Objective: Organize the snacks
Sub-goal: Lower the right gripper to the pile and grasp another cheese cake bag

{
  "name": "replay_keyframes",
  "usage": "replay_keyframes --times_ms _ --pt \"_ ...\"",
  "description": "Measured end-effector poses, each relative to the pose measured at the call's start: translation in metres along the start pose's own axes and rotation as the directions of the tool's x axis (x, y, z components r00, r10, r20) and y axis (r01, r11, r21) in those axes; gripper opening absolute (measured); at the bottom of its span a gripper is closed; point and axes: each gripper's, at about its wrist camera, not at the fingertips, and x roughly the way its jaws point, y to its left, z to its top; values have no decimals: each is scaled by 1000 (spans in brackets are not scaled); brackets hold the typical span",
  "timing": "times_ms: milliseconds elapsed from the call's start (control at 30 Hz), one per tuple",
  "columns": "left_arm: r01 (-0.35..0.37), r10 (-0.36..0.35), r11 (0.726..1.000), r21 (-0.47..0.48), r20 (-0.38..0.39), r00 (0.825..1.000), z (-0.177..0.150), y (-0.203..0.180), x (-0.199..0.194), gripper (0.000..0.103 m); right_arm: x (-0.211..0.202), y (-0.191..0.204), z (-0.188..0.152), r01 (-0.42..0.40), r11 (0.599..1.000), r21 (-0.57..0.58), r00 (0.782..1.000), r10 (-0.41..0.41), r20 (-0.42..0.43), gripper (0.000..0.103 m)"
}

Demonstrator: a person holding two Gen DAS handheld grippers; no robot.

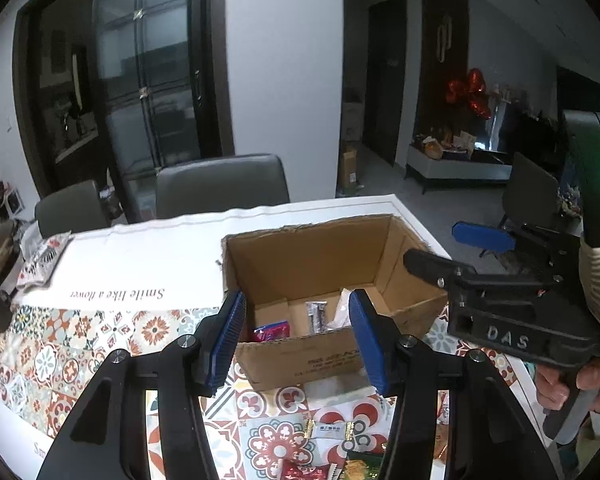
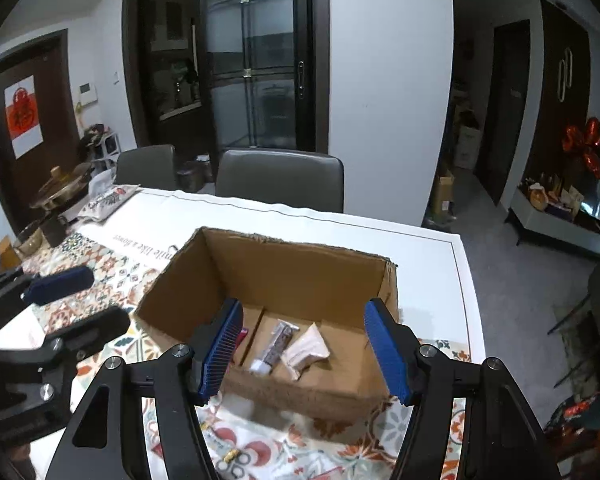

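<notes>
On the patterned tablecloth (image 1: 80, 344) of a white dining table sits an open cardboard box (image 2: 296, 276), top flaps gone, its long axis running roughly across the right wrist view. Inside, on the box floor, a dark snack bar wrapper (image 2: 274, 346) lies with its long axis running from the near side toward the far wall, tilted slightly rightward at the far end. Just beside it on the right, a pale translucent packet (image 2: 306, 350) lies at an angle, its narrower end toward the near wall. A red-pink packet (image 1: 270, 330) lies in the near left corner, partly hidden by the box wall.

The left gripper (image 1: 300, 340) hangs over the near edge of the box, its blue pads moderately apart with nothing between them. The right gripper (image 2: 306, 354) likewise stands parted and empty above the near wall, pointing down into the box.

More snacks remain outside on the cloth near the bottom of the left wrist view: a small white packet with gold ends (image 1: 330, 430), a red wrapped sweet (image 1: 300, 472) and a green packet (image 1: 364, 468). Two grey chairs (image 2: 280, 180) stand at the far side.
</notes>
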Motion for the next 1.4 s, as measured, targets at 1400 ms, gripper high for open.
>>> replay_keyframes --times_ms 1400 --pt "-17 13 1000 -8 -350 937 -114 -79 88 58 66 -35 -170 -141 980 -138 811 34 -584 57"
